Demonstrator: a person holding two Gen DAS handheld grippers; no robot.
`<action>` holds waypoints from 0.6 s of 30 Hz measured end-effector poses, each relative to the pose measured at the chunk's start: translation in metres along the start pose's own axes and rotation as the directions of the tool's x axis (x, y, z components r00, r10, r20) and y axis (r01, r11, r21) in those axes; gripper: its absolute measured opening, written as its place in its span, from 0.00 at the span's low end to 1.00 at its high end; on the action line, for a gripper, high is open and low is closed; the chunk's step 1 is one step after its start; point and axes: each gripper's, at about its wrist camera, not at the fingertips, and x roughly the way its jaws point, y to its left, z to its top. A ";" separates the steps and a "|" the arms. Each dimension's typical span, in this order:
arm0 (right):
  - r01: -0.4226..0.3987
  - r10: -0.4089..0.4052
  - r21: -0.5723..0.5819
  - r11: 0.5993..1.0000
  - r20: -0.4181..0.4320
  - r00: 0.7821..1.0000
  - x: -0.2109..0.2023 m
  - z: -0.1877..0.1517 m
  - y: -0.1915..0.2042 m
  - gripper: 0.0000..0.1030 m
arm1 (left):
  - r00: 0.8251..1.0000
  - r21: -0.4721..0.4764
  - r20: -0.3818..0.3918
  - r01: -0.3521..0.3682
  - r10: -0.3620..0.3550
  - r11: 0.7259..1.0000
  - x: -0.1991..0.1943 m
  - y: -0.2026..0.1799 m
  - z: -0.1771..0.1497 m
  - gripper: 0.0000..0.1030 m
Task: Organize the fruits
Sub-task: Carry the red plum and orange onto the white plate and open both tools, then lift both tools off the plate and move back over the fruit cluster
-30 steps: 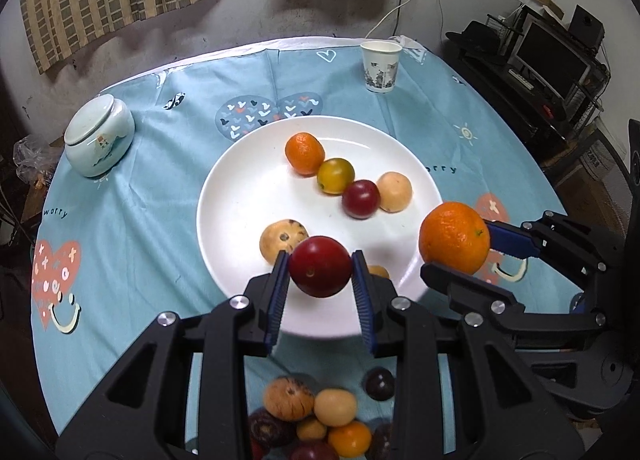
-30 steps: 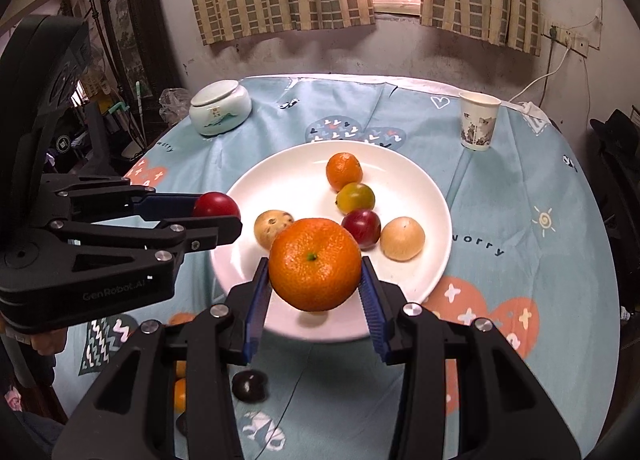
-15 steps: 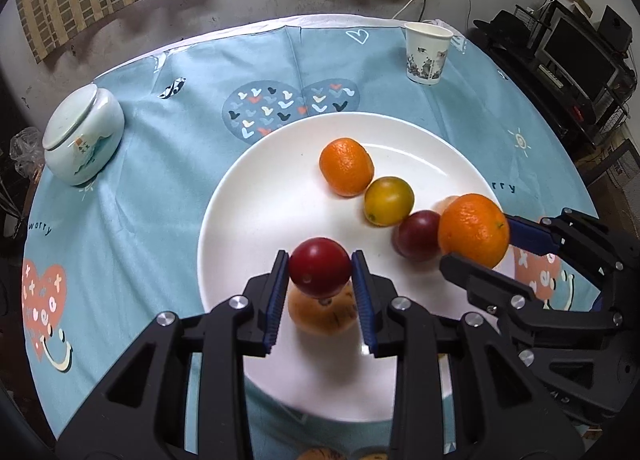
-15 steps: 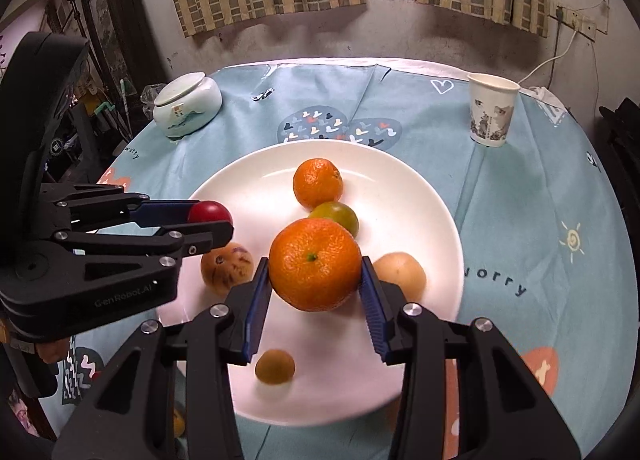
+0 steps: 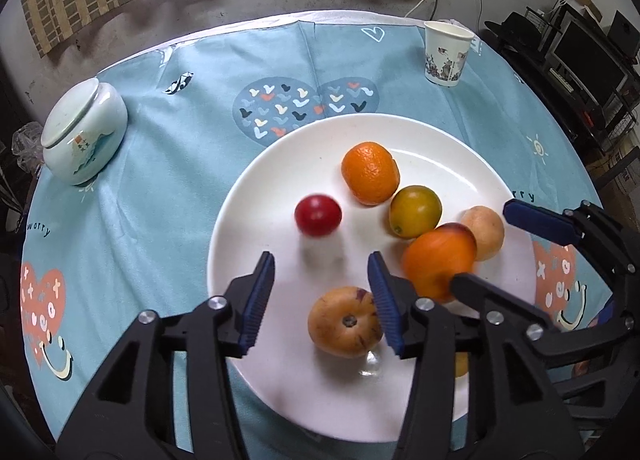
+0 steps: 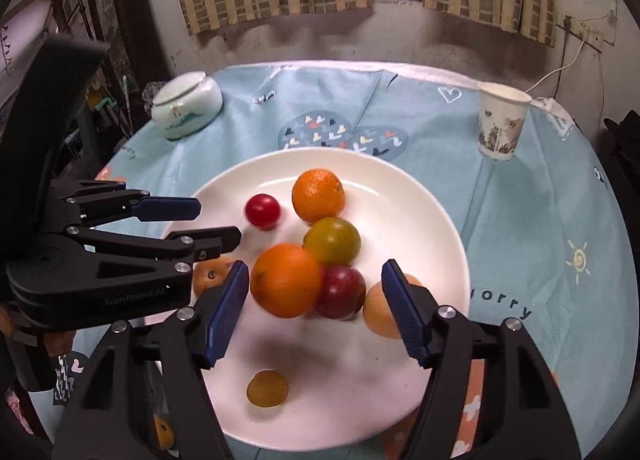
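A white plate [image 5: 256,196] [image 6: 432,204] holds several fruits. My left gripper [image 5: 320,292] is open over the plate's near side; a small red fruit [image 5: 318,215] [image 6: 262,211], motion-blurred, is on the plate just beyond it. My right gripper [image 6: 316,308] is open; a blurred orange [image 6: 286,280] [image 5: 438,266] is free between its fingers, against a dark red fruit [image 6: 340,292]. Another orange [image 5: 370,173] [image 6: 318,195], a yellow-green fruit [image 5: 415,211] [image 6: 332,241], a tan fruit [image 5: 486,232] [image 6: 382,310] and a speckled tan fruit [image 5: 344,322] lie on the plate.
A pale lidded ceramic jar [image 5: 82,132] [image 6: 186,104] stands at the table's far left. A paper cup [image 5: 446,52] [image 6: 502,124] stands at the far right. A small yellow fruit [image 6: 267,388] lies near the plate's front rim. Blue patterned tablecloth [image 5: 168,180] covers the round table.
Both grippers moved forward over the plate and opened. The red fruit left the left gripper and the orange left the right gripper; both are now loose on the plate.
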 end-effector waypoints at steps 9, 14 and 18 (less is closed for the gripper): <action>-0.018 0.018 0.027 0.999 -0.004 1.000 -0.039 -0.023 0.011 0.67 | 0.998 0.031 0.058 -0.010 0.008 0.999 -0.046 -0.015 -0.017 0.57; -0.031 0.031 0.037 0.999 -0.004 1.000 -0.069 -0.046 0.027 0.67 | 0.994 0.040 0.107 -0.018 0.014 0.999 -0.087 -0.024 -0.033 0.63; -0.034 0.034 0.039 0.999 0.002 0.999 -0.096 -0.069 0.041 0.67 | 0.988 0.050 0.155 -0.028 0.020 0.998 -0.121 -0.032 -0.048 0.70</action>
